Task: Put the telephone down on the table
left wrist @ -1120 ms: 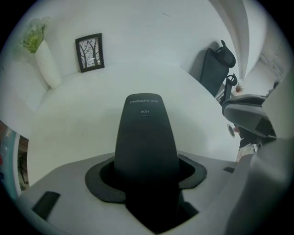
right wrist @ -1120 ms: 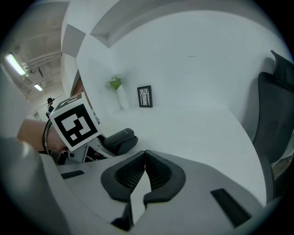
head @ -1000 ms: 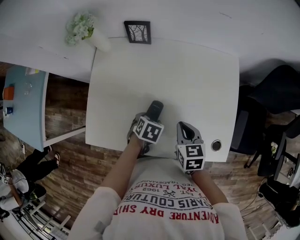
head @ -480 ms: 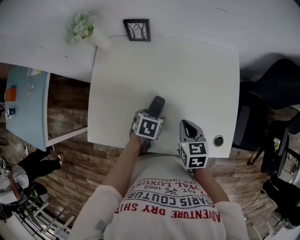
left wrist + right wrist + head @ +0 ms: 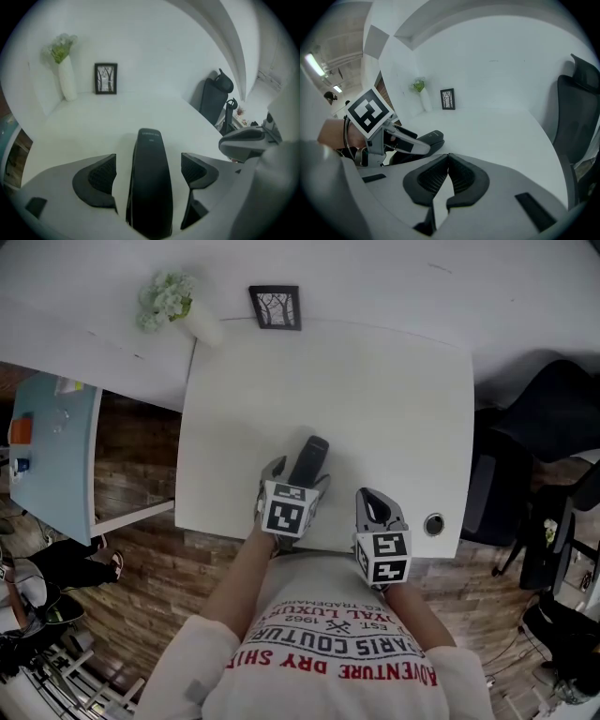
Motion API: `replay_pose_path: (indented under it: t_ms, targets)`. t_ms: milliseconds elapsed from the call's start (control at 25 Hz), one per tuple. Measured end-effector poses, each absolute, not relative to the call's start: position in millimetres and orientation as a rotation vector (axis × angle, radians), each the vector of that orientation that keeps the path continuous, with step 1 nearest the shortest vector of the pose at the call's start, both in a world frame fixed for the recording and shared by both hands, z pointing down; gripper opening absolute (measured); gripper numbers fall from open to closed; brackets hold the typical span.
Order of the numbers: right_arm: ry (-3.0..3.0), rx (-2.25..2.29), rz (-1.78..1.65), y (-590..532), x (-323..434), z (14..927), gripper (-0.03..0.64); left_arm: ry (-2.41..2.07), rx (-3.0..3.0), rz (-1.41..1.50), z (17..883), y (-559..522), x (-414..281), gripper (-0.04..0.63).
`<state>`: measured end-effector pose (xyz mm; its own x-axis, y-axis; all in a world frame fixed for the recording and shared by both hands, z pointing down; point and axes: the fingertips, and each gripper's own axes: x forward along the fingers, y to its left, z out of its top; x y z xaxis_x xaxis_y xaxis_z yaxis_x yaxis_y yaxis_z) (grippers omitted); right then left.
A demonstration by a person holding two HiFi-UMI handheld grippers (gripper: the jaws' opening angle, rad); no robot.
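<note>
The black telephone [image 5: 309, 457] lies flat on the white table [image 5: 375, 399], near its front edge, pointing away from me. My left gripper [image 5: 298, 475] straddles the handset's near end, its jaws opening. In the left gripper view the telephone [image 5: 151, 183] sits between the pads [image 5: 102, 176] with a gap on each side, so nothing presses on it. My right gripper [image 5: 376, 500] hovers over the front edge to the right, shut and empty, its pads [image 5: 461, 176] touching. From the right gripper view the telephone [image 5: 430, 138] shows beyond the left gripper's marker cube [image 5: 368, 112].
A white vase with pale flowers [image 5: 175, 303] and a small black picture frame [image 5: 277, 307] stand at the table's far edge. A round cable hole [image 5: 433, 525] sits at the front right corner. A black chair [image 5: 553, 418] is to the right, a blue table [image 5: 52, 446] to the left.
The left gripper's jaws have spread apart from the telephone and the gripper has drawn back slightly toward me. The telephone stays on the table. The right gripper has barely moved.
</note>
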<state>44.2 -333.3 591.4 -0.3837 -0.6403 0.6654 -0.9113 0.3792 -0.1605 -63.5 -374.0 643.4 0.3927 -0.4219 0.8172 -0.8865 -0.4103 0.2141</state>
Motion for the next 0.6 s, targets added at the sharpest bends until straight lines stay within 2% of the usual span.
replay_pose_path:
  t_ms: [360, 400, 440, 480, 600]
  targets:
    - [-2.194, 1.368, 0.664, -335, 41, 569, 0.025, -1.198, 2.223, 0.809, 569, -373, -68, 0.405]
    - [-2.196, 1.377, 0.66, -336, 41, 566, 0.025, -1.257, 2.223, 0.791, 561, -376, -72, 0.33]
    - [-2.197, 1.385, 0.654, -337, 42, 563, 0.025, -1.335, 2.22, 0.771, 553, -381, -78, 0.133]
    - [-2.2, 1.393, 0.646, -338, 42, 559, 0.025, -1.405, 2.225, 0.748, 544, -385, -83, 0.052]
    - [-2.215, 1.427, 0.613, -342, 42, 543, 0.025, -1.482, 2.279, 0.643, 511, -394, -86, 0.04]
